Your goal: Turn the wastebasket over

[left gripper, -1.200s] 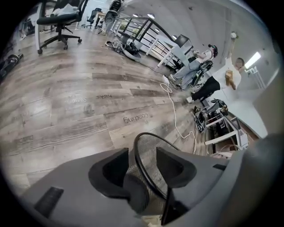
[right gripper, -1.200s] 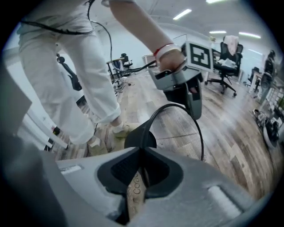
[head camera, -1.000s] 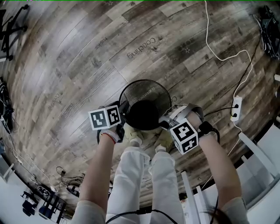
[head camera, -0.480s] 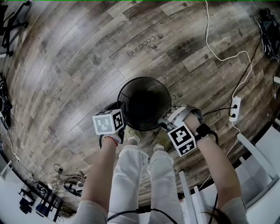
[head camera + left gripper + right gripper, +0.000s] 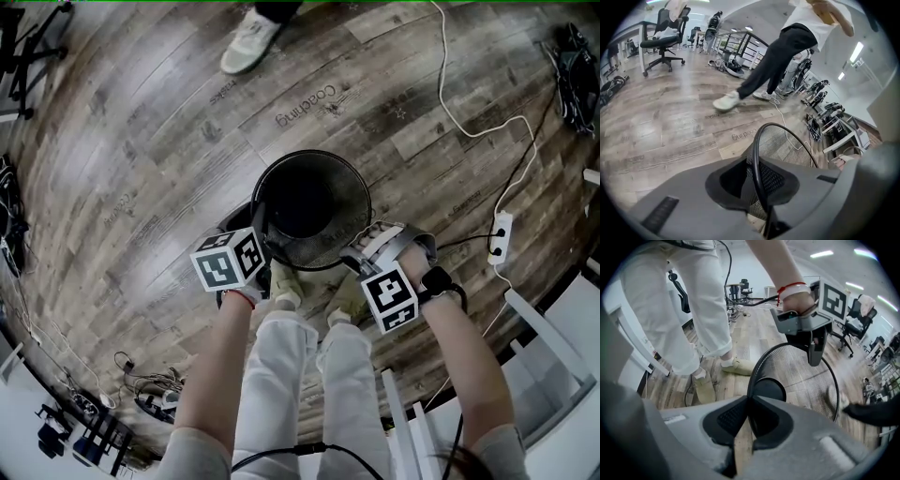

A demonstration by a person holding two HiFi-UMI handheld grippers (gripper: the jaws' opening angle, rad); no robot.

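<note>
The wastebasket (image 5: 309,211) is a round black mesh bin standing open side up on the wood floor, just ahead of my feet. My left gripper (image 5: 262,246) is at its left rim. Its jaws have just been closing, and the left gripper view shows the black rim (image 5: 759,178) running between them, pinched. On the opposite side my right gripper (image 5: 353,255) is shut on the right rim, with the rim wire (image 5: 749,394) clamped between its pads. In the right gripper view the mesh wall (image 5: 806,380) spreads out ahead, with the left gripper (image 5: 813,350) on the far rim.
Another person's light shoe (image 5: 247,40) is on the floor beyond the bin; that person (image 5: 778,61) strides past in the left gripper view. A white cable (image 5: 469,117) runs to a power strip (image 5: 502,234) at the right. My shoes (image 5: 286,286) are under the bin's near edge. An office chair (image 5: 665,37) is far left.
The left gripper has come in against the rim and its jaws have closed on it. The bin has shifted slightly away from my feet. A stranger's shoe has entered at the top.
</note>
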